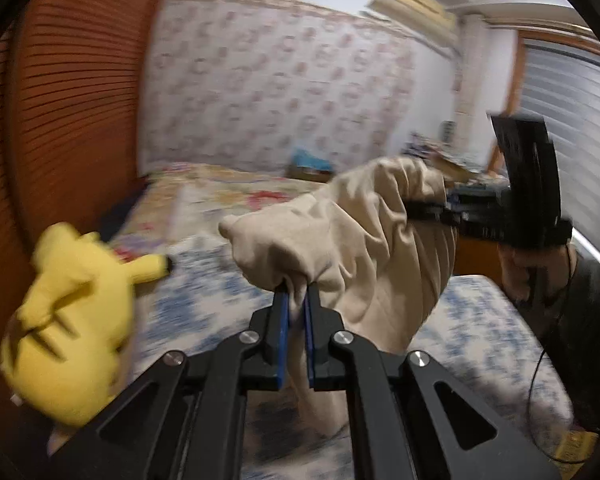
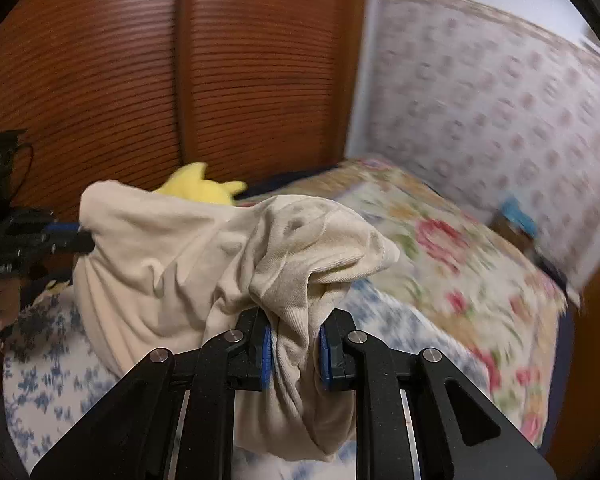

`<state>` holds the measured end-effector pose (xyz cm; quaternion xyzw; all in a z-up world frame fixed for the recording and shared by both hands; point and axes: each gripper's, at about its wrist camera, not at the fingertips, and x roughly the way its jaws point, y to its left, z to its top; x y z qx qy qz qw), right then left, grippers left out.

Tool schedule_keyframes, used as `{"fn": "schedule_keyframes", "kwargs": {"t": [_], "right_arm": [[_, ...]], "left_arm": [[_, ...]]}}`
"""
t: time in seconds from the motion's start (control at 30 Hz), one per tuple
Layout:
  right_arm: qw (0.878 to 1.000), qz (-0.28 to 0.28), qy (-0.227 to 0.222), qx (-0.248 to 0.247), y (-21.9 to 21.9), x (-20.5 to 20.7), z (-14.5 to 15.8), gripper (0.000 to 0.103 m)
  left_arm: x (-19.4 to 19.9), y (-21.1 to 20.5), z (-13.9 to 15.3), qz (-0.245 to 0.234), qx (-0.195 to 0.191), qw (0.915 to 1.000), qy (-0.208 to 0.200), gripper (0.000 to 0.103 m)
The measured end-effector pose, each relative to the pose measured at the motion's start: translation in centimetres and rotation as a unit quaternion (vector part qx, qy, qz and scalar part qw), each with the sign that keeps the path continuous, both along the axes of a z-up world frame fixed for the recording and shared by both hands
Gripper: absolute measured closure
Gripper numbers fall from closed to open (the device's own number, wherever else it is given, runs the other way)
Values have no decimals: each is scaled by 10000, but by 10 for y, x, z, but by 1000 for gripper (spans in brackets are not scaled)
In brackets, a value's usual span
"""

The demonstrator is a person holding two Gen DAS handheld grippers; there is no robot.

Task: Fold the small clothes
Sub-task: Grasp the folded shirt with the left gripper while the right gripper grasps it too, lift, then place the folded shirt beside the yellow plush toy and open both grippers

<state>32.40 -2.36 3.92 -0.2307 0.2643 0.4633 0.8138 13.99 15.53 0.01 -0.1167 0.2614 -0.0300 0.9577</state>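
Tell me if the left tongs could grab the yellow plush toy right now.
Probably not. The left tongs are shut on the beige garment, which the right tongs also grip. The plush toy lies close on the bed, with nothing between, but the garment must go first.

My left gripper (image 1: 296, 300) and right gripper (image 2: 294, 328) are both raised, fingers (image 1: 280, 332) clamped on the cream garment (image 1: 364, 240).
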Motion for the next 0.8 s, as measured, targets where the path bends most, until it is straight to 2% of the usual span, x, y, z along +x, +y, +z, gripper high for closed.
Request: {"fn": "schedule_keyframes", "kwargs": {"t": [0.17,0.23,0.4,0.5,0.63,0.7,0.8], "right_arm": [[9977,571,-140,-340,94,0,-17,88],[9957,789,-199,-437,129,-1,-23,88],[9925,985,-252,-680,180,9,-40,88],[9944,878,-17,-588,193,21,-48,84],[9984,276,320,-362,188,42,-46,66],[9986,150,348,-357,180,44,-47,65],[9986,-60,464,-238,158,47,-49,65]], "left_arm": [[-20,46,-44,817,-101,9963,242,99],[-27,55,-57,974,-182,9946,302,99],[-32,69,-79,1156,-221,9918,506,99],[-28,77,-85,1279,-201,9894,664,99],[-26,80,-87,1269,-167,9891,733,99],[-31,76,-79,1115,-168,9912,691,99],[-36,68,-68,1132,32,9912,686,98]]}}
